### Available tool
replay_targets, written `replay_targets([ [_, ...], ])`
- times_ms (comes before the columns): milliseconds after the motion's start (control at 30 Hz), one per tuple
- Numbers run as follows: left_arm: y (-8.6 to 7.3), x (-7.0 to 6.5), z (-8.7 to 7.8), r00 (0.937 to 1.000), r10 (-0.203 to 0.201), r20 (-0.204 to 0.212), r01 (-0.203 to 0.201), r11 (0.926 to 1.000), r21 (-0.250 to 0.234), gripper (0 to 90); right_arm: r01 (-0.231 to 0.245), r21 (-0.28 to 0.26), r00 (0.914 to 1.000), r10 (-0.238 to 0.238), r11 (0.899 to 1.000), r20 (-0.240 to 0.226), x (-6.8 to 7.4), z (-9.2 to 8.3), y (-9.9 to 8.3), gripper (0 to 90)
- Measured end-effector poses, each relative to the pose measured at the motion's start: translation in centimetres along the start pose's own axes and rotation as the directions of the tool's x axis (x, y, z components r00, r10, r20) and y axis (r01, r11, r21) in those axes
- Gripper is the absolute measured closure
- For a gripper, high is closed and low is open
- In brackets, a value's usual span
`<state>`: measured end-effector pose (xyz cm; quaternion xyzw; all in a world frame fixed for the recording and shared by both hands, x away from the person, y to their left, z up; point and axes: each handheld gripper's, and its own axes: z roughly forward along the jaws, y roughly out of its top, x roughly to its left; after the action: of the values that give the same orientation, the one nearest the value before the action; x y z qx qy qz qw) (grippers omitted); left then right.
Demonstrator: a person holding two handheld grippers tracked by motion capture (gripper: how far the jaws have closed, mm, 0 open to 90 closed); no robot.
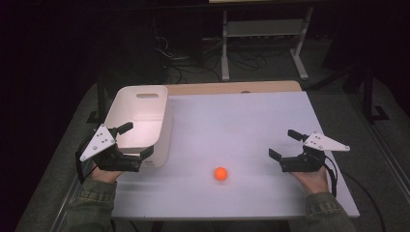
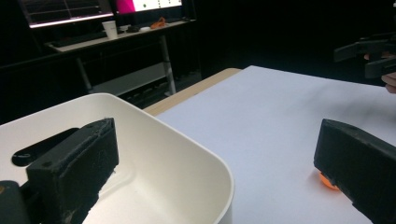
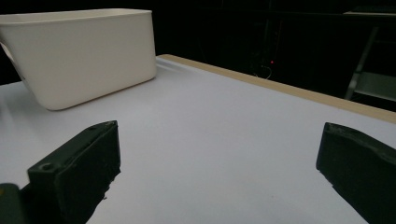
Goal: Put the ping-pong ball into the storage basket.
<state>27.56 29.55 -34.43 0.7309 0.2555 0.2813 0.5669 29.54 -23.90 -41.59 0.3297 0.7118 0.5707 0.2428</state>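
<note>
small orange ball (image 1: 221, 174) sat on the white table (image 1: 241, 125), near the front edge, roughly mid-width, well apart from the bin. round, plain, resting free. in the left gripper view it (image 2: 327, 182) peeked out under a black jaw. white plastic bin (image 1: 140, 104) stood upright at the table's left side, open top, slot handle in the far wall, inside bare.

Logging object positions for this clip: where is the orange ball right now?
In the high view, the orange ball lies on the white table near its front edge, between the two hand-held grippers and right of the white bin.
</note>
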Motion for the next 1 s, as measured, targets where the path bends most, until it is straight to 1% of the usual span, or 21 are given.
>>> replay_targets([
  [133, 0.4, -0.1, 0.3, 0.9998, 0.011, 0.018, -0.011, 0.9998, 0.018, 0.0, 0.004, 0.003, 1.0000, -0.003, 1.000, -0.001, 0.1, 0.0, 0.0, 0.0],
  [233, 0.6, -0.1, 0.4, 0.9996, 0.013, 0.024, -0.014, 0.9997, 0.021, 0.0, 0.005, 0.008, 1.0000, -0.005, 1.000, -0.005, 0.2, 0.1, 0.0, 0.0],
  [433, 1.2, -0.2, 1.1, 0.9976, 0.029, 0.062, -0.032, 0.9982, 0.051, 0.0, 0.011, 0.012, 0.9999, -0.011, 1.000, -0.011, 0.3, 0.3, -0.1, 0.0],
  [500, 1.3, -0.3, 1.2, 0.9972, 0.030, 0.068, -0.034, 0.9980, 0.053, 0.0, 0.014, 0.011, 0.9998, -0.013, 1.000, -0.013, 0.3, 0.3, -0.1, 0.0],
  [533, 1.5, -0.4, 1.5, 0.9962, 0.033, 0.081, -0.038, 0.9972, 0.064, 0.0, 0.011, 0.013, 0.9998, -0.011, 1.000, -0.014, 0.3, 0.3, -0.1, 0.0],
  [600, 1.6, -0.4, 1.7, 0.9955, 0.037, 0.088, -0.043, 0.9967, 0.069, 0.0, 0.010, 0.016, 0.9998, -0.010, 1.000, -0.017, 0.3, 0.4, -0.1, 0.0],
  [633, 1.7, -0.6, 2.0, 0.9940, 0.041, 0.102, -0.049, 0.9956, 0.080, 0.0, 0.010, 0.017, 0.9998, -0.010, 1.000, -0.019, 0.3, 0.4, -0.1, 0.0],
  [667, 1.7, -0.6, 2.0, 0.9940, 0.041, 0.102, -0.049, 0.9956, 0.080, 0.0, 0.011, 0.020, 0.9997, -0.011, 1.000, -0.021, 0.3, 0.4, -0.1, 0.0],
  [700, 1.9, -0.7, 2.3, 0.9921, 0.048, 0.116, -0.059, 0.9940, 0.092, 0.0, 0.013, 0.020, 0.9997, -0.013, 1.000, -0.022, 0.3, 0.4, -0.1, 0.0],
  [767, 1.9, -0.8, 2.5, 0.9914, 0.050, 0.121, -0.062, 0.9936, 0.094, 0.0, 0.013, 0.021, 0.9996, -0.013, 1.000, -0.023, 0.4, 0.4, -0.1, 0.0],
  [800, 2.1, -1.0, 2.8, 0.9893, 0.055, 0.135, -0.070, 0.9921, 0.104, 0.0, 0.015, 0.022, 0.9996, -0.015, 1.000, -0.024, 0.4, 0.4, -0.1, 0.0],
  [900, 2.2, -1.2, 3.1, 0.9878, 0.059, 0.144, -0.076, 0.9908, 0.113, 0.0, 0.016, 0.024, 0.9995, -0.015, 1.000, -0.027, 0.4, 0.4, -0.1, 0.0],
  [967, 2.3, -1.4, 3.5, 0.9850, 0.061, 0.161, -0.082, 0.9885, 0.127, 0.0, 0.019, 0.022, 0.9994, -0.018, 1.000, -0.030, 0.5, 0.5, -0.1, 0.0],
  [1000, 2.3, -1.4, 3.5, 0.9850, 0.061, 0.161, -0.082, 0.9885, 0.127, 0.0, 0.019, 0.022, 0.9994, -0.018, 1.000, -0.030, 0.5, 0.5, -0.1, 0.0],
])
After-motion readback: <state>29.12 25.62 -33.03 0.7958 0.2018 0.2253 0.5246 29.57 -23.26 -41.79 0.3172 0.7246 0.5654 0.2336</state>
